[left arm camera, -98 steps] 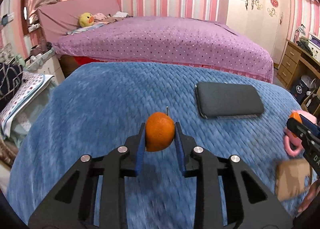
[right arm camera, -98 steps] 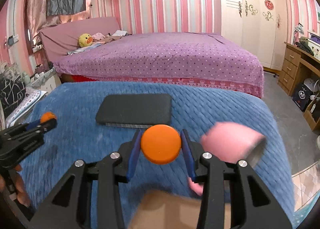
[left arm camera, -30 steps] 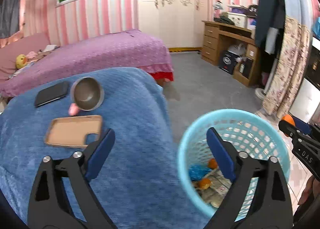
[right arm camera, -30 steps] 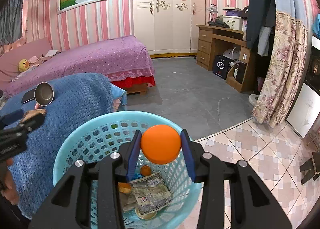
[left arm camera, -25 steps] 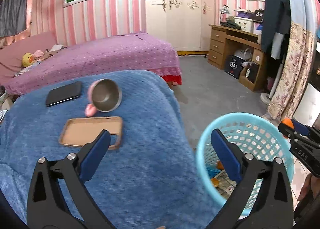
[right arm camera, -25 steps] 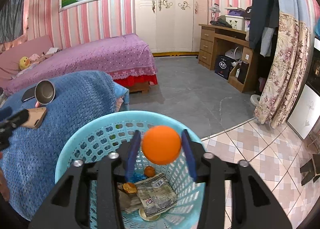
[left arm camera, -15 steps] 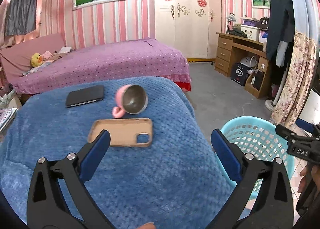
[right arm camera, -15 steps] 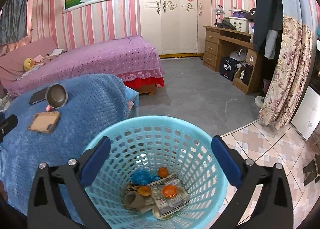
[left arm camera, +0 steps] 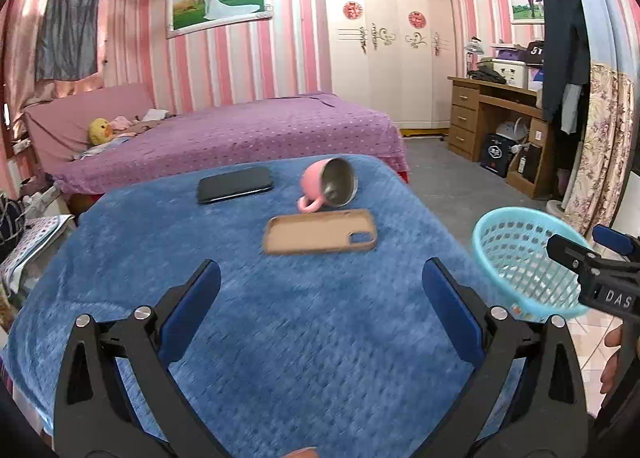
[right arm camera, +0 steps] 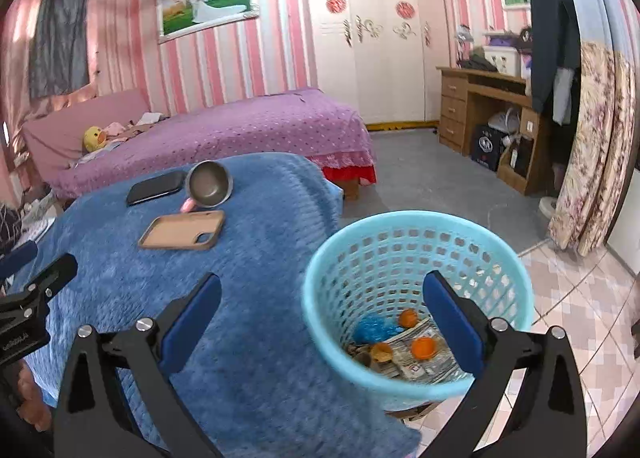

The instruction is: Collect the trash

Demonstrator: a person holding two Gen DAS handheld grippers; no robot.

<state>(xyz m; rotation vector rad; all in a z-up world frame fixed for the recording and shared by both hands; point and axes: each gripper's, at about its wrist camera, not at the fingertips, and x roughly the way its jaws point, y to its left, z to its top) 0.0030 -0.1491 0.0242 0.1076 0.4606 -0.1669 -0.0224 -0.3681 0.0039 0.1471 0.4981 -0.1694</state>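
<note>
- Far left, a purple dotted bed [left arm camera: 240,134] runs along the pink-striped wall, with a yellow plush duck [left arm camera: 98,131] at its pillow end.
- In front of it, a blue quilted blanket [left arm camera: 280,318] covers the near surface, with three things on it: a black phone [left arm camera: 235,189] lying flat at the back, a pink mug [left arm camera: 330,187] tipped on its side with its steel mouth facing the camera, and just in front of the mug a tan phone case [left arm camera: 320,231] lying hollow side up.
- The left gripper [left arm camera: 320,298] hangs above the blanket's near part, its blue pads spread wide with nothing between them.
- The right gripper [right arm camera: 322,312] stands just as wide and grasps nothing; its jaws have just been opening. Its left pad sits over the blanket edge, its right pad over the basket.
- To the right, off the blanket's edge, a light blue basket [right arm camera: 320,298] holds the collected trash: a small orange fruit [right arm camera: 409,317], an orange cap [right arm camera: 423,347], a blue crumpled wrapper [right arm camera: 370,328], brown scraps and printed paper [right arm camera: 416,368] on its bottom.
- Beyond the basket lie grey floor and pale tiles; a wooden desk [left arm camera: 496,118] and a floral curtain [left arm camera: 600,146] close off the far right.
</note>
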